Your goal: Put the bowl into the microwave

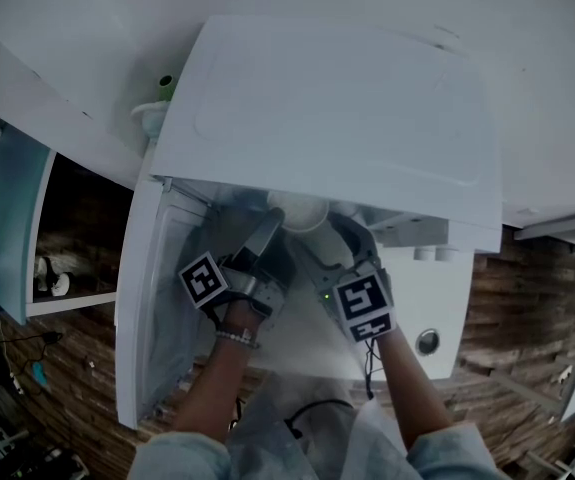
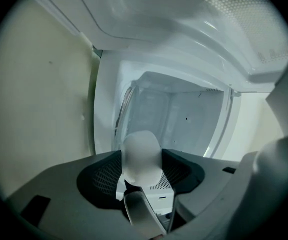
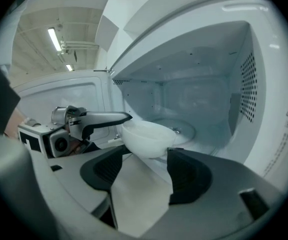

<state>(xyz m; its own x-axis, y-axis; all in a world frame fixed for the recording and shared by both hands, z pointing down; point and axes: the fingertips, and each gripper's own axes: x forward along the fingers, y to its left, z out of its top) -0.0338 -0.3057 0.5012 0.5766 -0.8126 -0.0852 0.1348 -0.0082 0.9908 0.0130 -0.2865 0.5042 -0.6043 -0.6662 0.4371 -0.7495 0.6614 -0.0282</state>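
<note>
Bowl [image 3: 149, 136]: plain white, smooth, round-bottomed. It's up off the floor in the open mouth of the microwave [image 3: 269, 99], just in front of the glass turntable [image 3: 186, 129]. Left gripper [image 3: 125, 120] pinches the bowl's door-side rim w/ 1 jaw over the lip; right gripper [image 3: 148, 156] jaws are spread wide, bowl just past the tips, pads not pressing it. Right gripper view shows the cavity, vent holes & that pinch side-on, while head view gives only the microwave's white top, door [image 1: 152, 298] swung left & the 2 grippers reaching in.

Bowl [image 1: 297, 211] largely hidden under microwave [image 1: 337, 108] top in head view, blurred in left gripper view, rim outline indistinct
</note>
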